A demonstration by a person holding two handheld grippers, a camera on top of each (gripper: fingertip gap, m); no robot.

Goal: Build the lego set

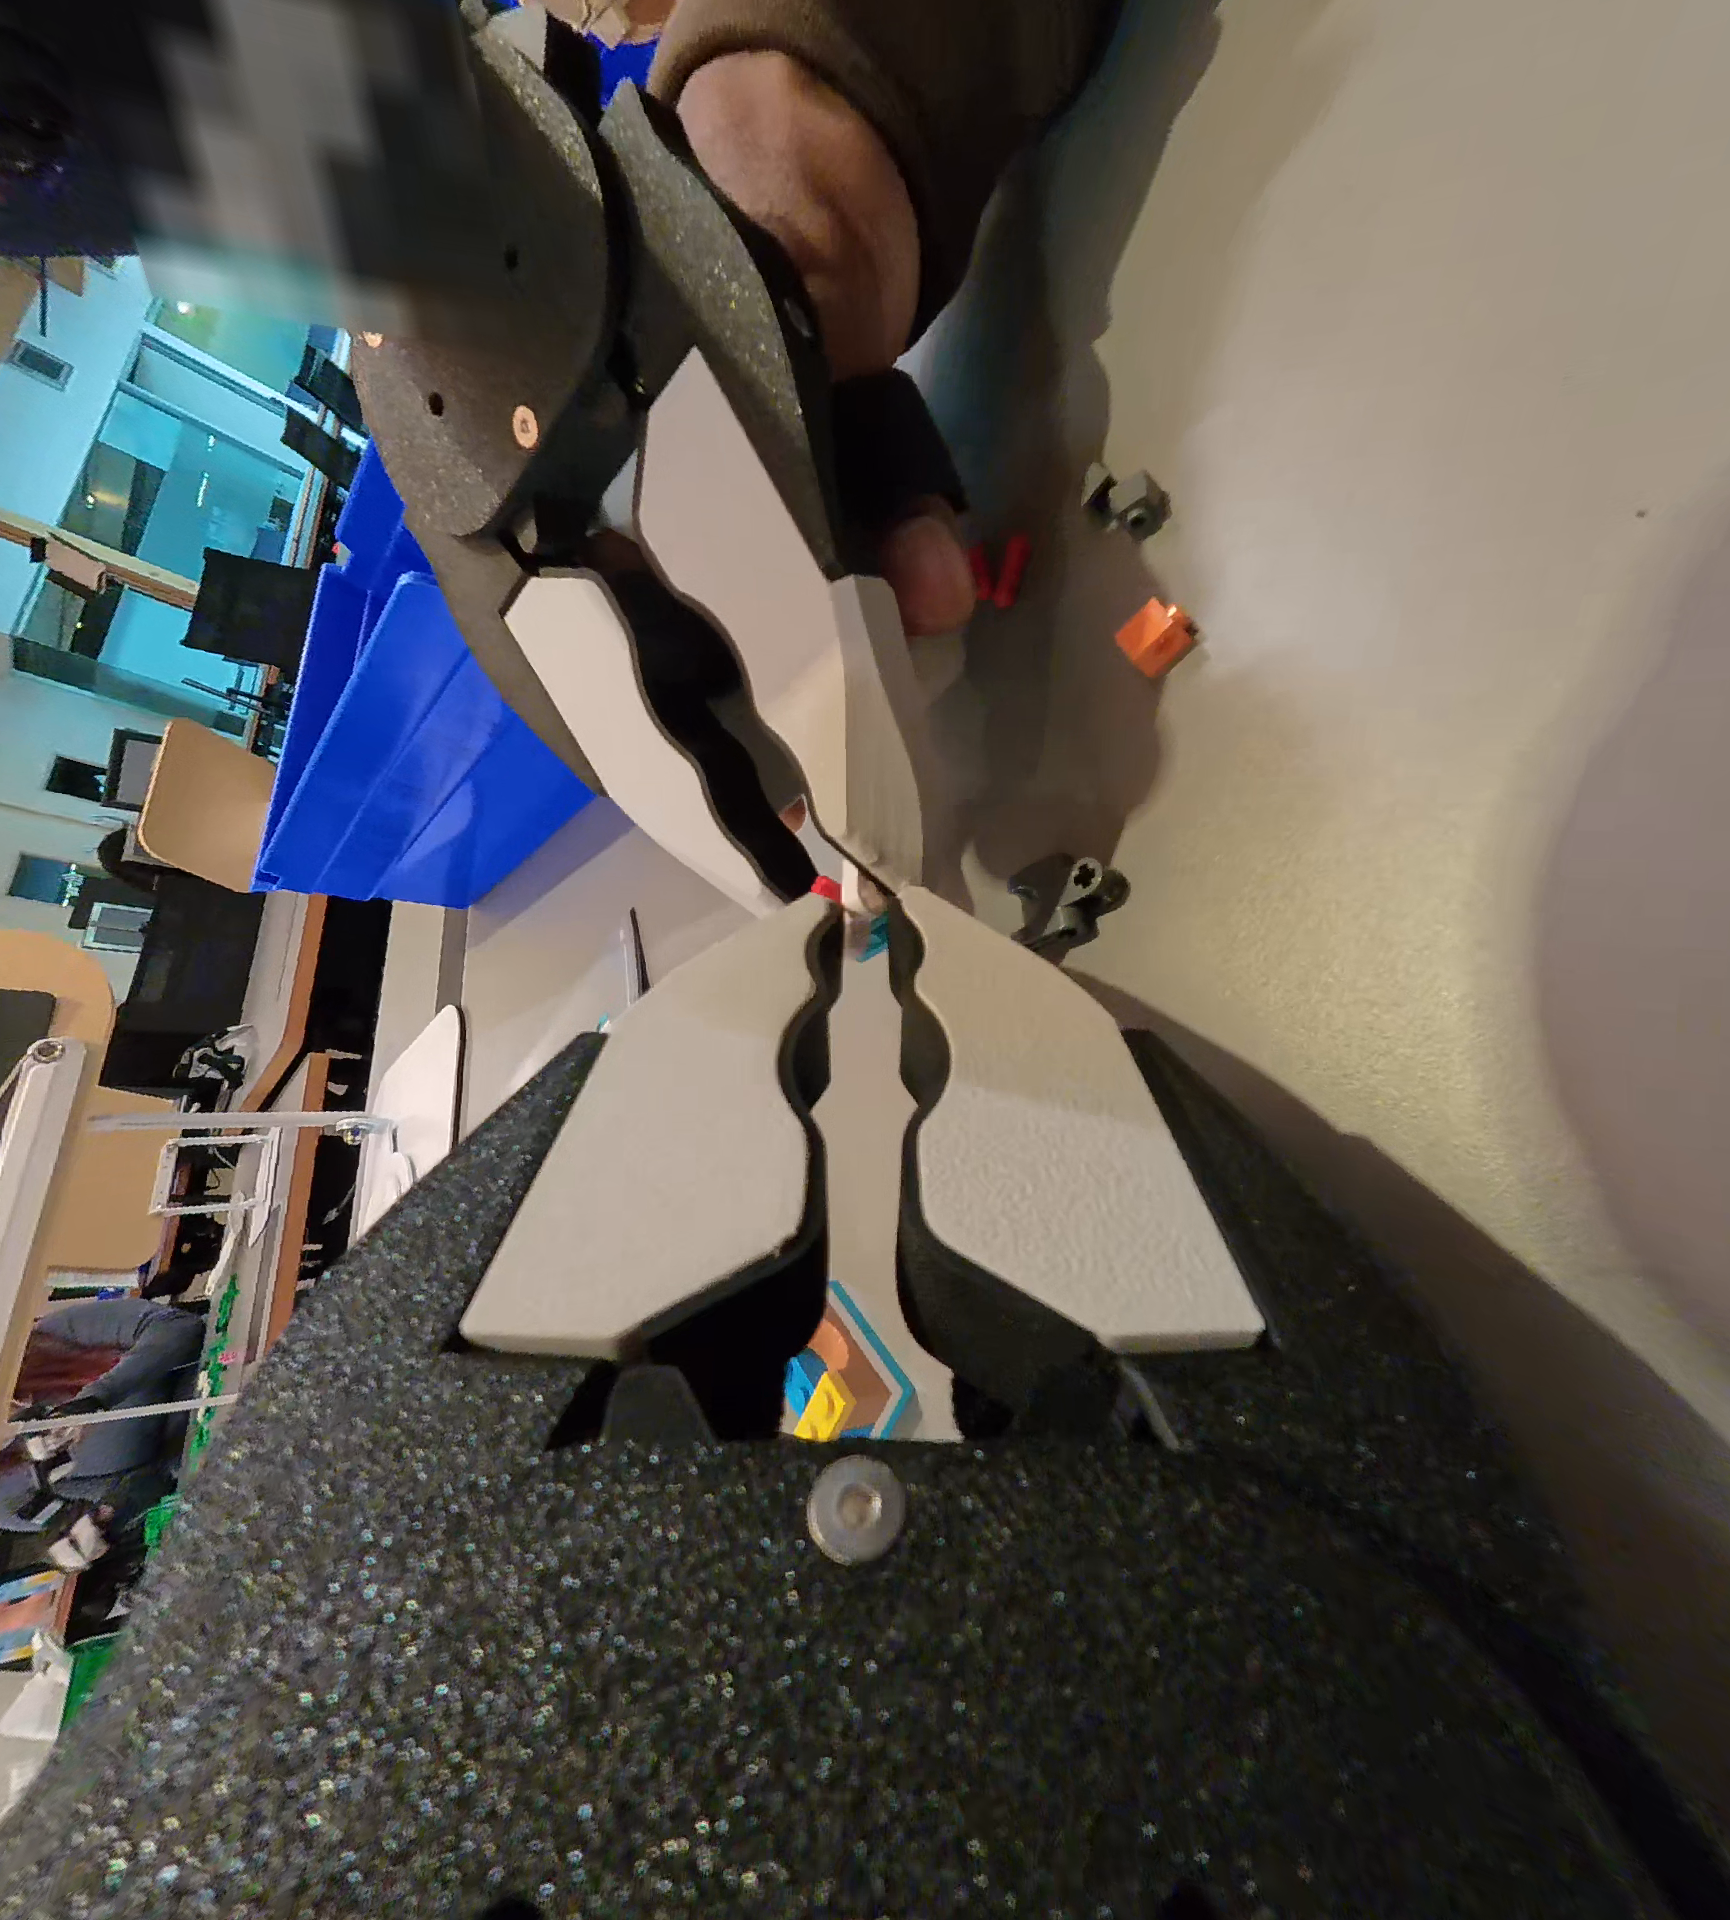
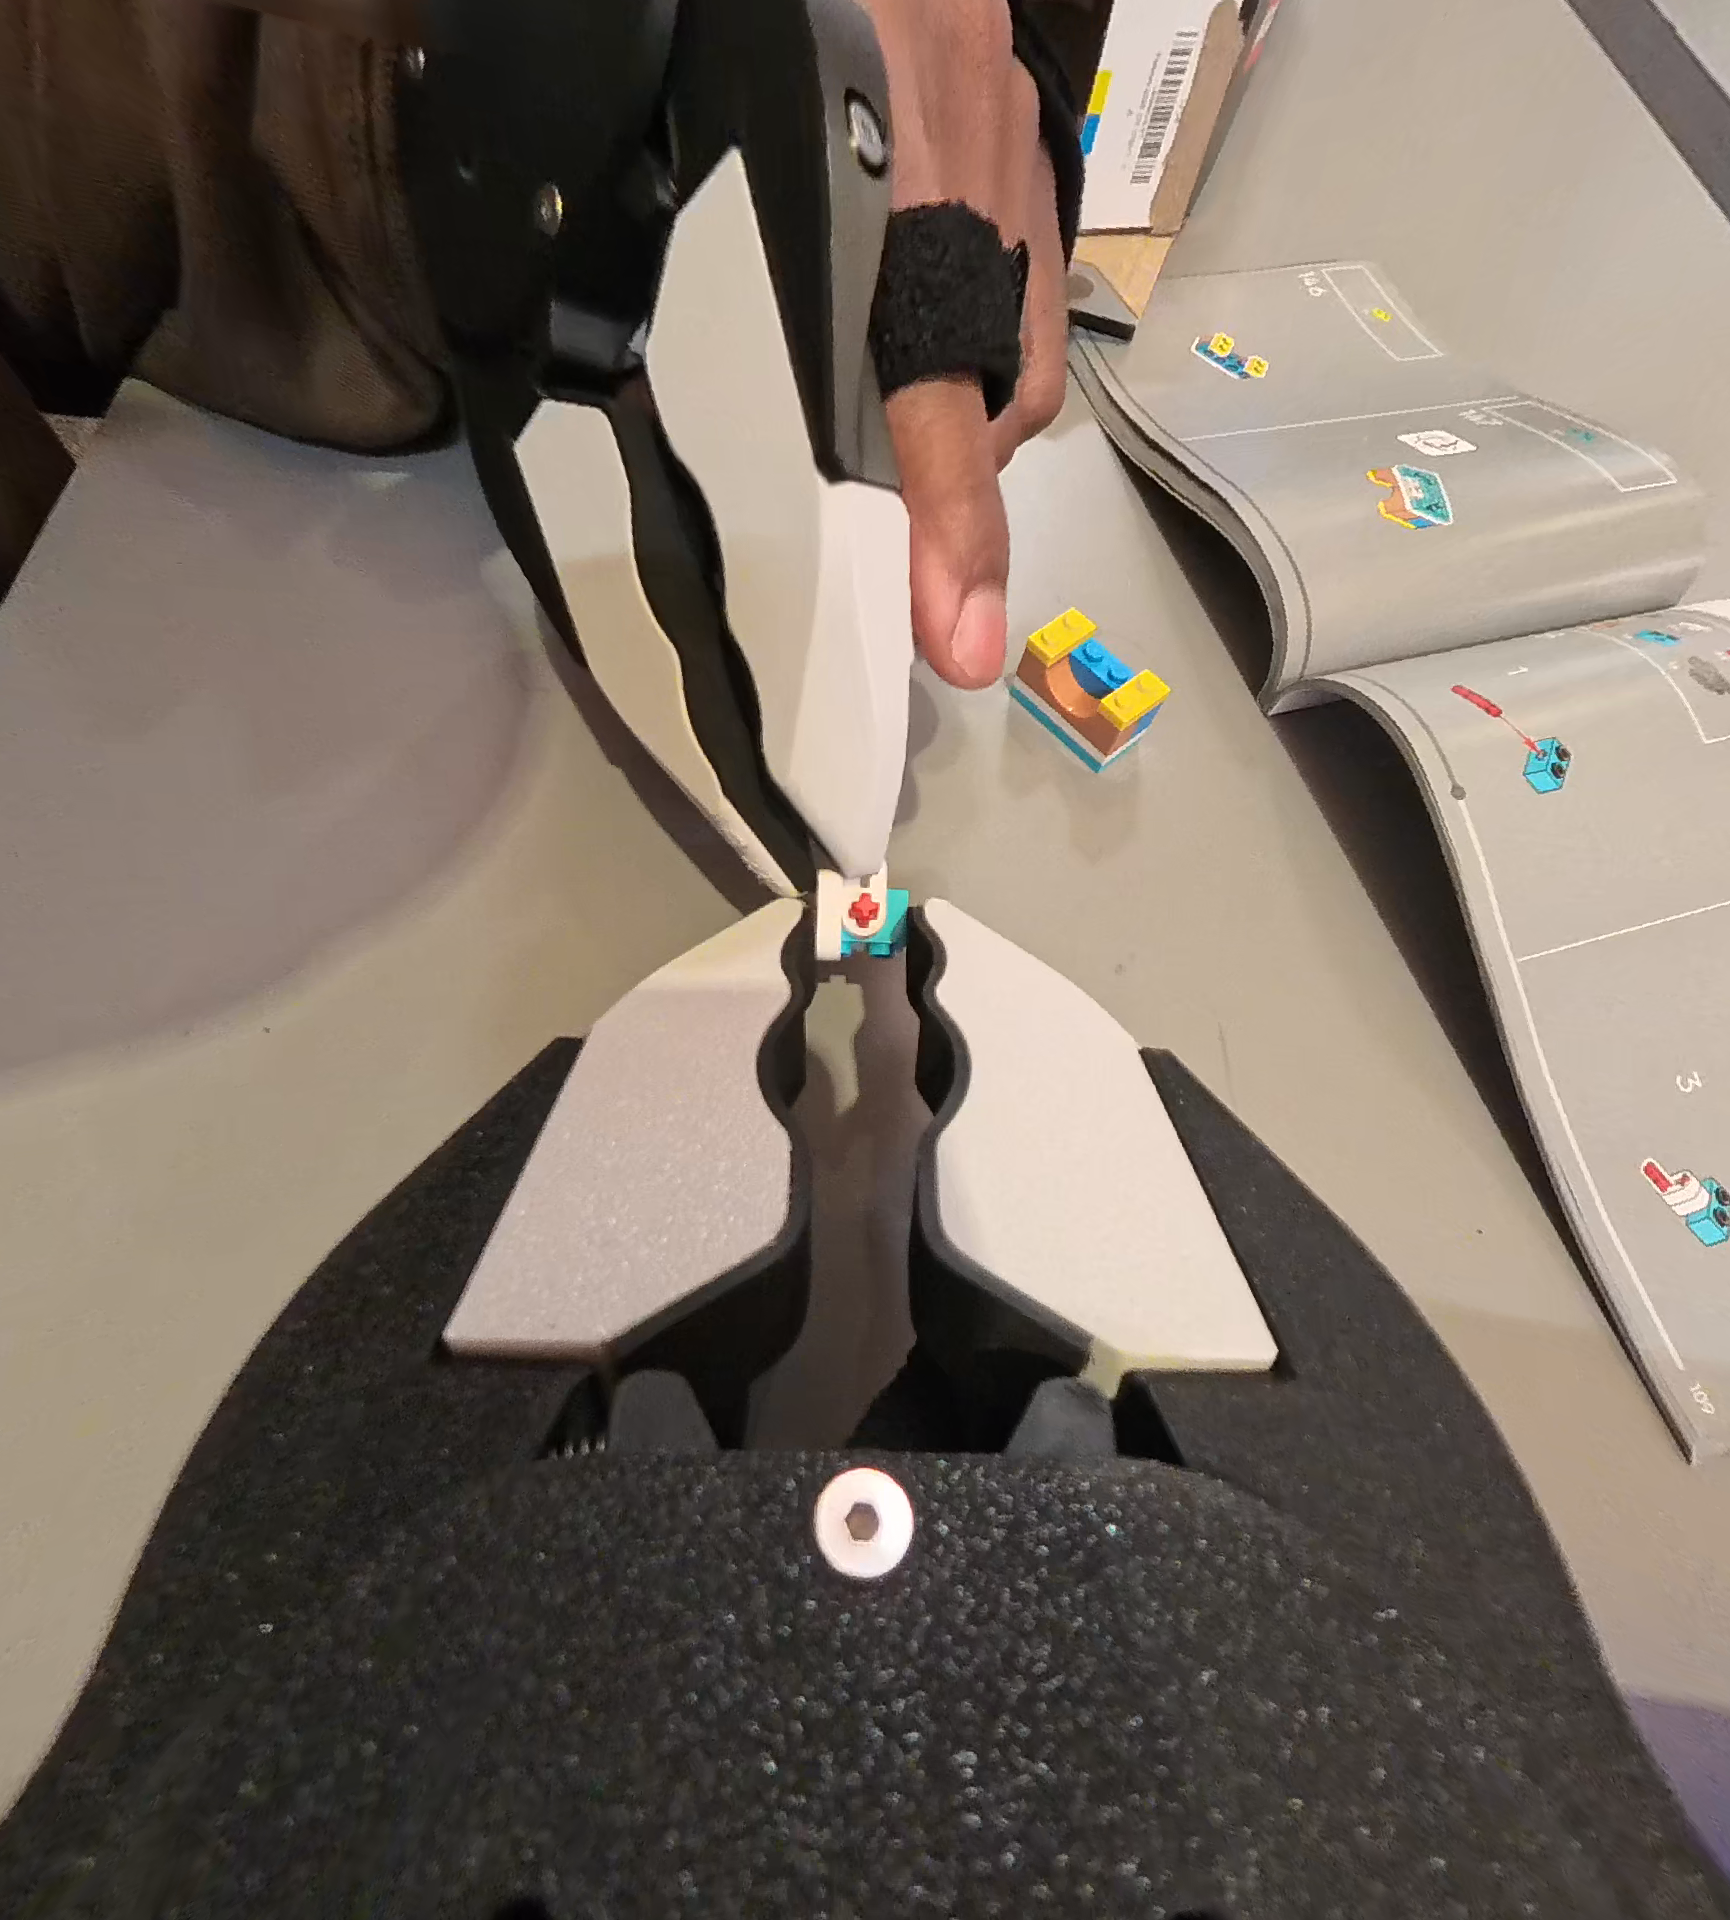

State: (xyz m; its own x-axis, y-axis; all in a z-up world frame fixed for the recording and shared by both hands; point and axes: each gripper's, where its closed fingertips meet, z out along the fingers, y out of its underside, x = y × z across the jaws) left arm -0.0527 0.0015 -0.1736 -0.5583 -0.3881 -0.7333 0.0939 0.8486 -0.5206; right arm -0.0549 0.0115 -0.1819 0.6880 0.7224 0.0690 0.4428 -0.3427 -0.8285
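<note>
A small assembly hangs above the grey table [image 2: 217, 831]: a teal brick [image 2: 882, 932], a white piece [image 2: 833, 925] on its side, and a red axle [image 2: 863, 911] through the white piece. My right gripper [image 2: 863, 916] is shut around the teal brick and white piece. My left gripper [image 2: 853, 871] comes down from above, its tips shut on the white piece's top edge. In the left wrist view my left gripper [image 1: 863, 912] pinches the teal brick [image 1: 873, 940], and the right gripper [image 1: 840, 883] meets it tip to tip by the red axle [image 1: 825, 886].
A yellow, blue and brown sub-build [image 2: 1089, 686] stands on the table beside the open instruction booklet [image 2: 1567, 935] and a cardboard box [image 2: 1152, 104]. An orange brick [image 1: 1157, 639], red pins [image 1: 1001, 569] and dark grey pieces [image 1: 1131, 499] lie loose. Blue bins [image 1: 425, 748] stand behind. The tips of both grippers are at nearly the same place.
</note>
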